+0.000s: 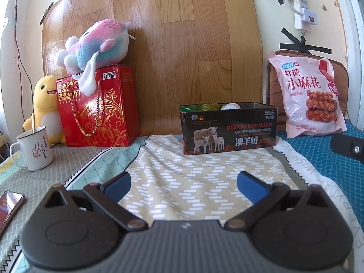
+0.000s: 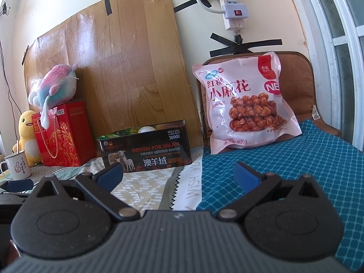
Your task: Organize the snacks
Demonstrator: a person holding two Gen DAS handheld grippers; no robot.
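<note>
A black tin box (image 1: 229, 128) (image 2: 145, 149) with a sheep picture stands open at the back of the cloth, with small snack packets showing over its rim. To its right a pink bag of twisted dough snacks (image 1: 309, 95) (image 2: 245, 104) leans against a brown cushion. A red biscuit gift box (image 1: 100, 107) (image 2: 63, 134) stands at the left. My left gripper (image 1: 183, 182) is open over the patterned cloth, well short of the tin. My right gripper (image 2: 178, 175) is open too, with nothing between its fingers, short of the tin and the bag.
A white mug (image 1: 34, 147) (image 2: 17, 165) with a stick in it stands at the left, a phone (image 1: 10, 207) near the left edge. Plush toys (image 1: 100, 43) sit on and beside the red box. A wooden board (image 1: 182, 45) leans on the wall.
</note>
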